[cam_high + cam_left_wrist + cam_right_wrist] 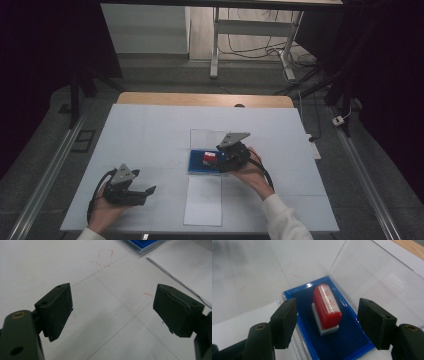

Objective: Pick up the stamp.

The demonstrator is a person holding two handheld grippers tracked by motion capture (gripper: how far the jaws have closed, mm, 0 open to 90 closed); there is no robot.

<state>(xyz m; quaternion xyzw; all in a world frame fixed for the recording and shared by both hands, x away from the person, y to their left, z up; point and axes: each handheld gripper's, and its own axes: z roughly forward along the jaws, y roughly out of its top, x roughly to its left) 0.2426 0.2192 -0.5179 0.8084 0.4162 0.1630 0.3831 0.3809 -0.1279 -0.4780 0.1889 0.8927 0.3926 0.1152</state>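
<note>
A red stamp (325,302) with a white base lies on its side in a clear case (302,322) with blue lining; its clear lid (372,272) stands open behind it. In the high view the stamp (209,158) and case (196,165) sit at the table's middle. My right gripper (327,315) is open, with one jaw on each side of the stamp and neither touching it. In the high view the right gripper (221,158) is at the case's right end. My left gripper (112,307) is open and holds nothing above the bare table; it is at front left (146,194).
A white paper sheet (203,200) lies in front of the case, seen also in the left gripper view (185,267). The white table cover (150,130) ends at a wooden edge (205,99) at the back. Faint red marks (105,255) dot the cover.
</note>
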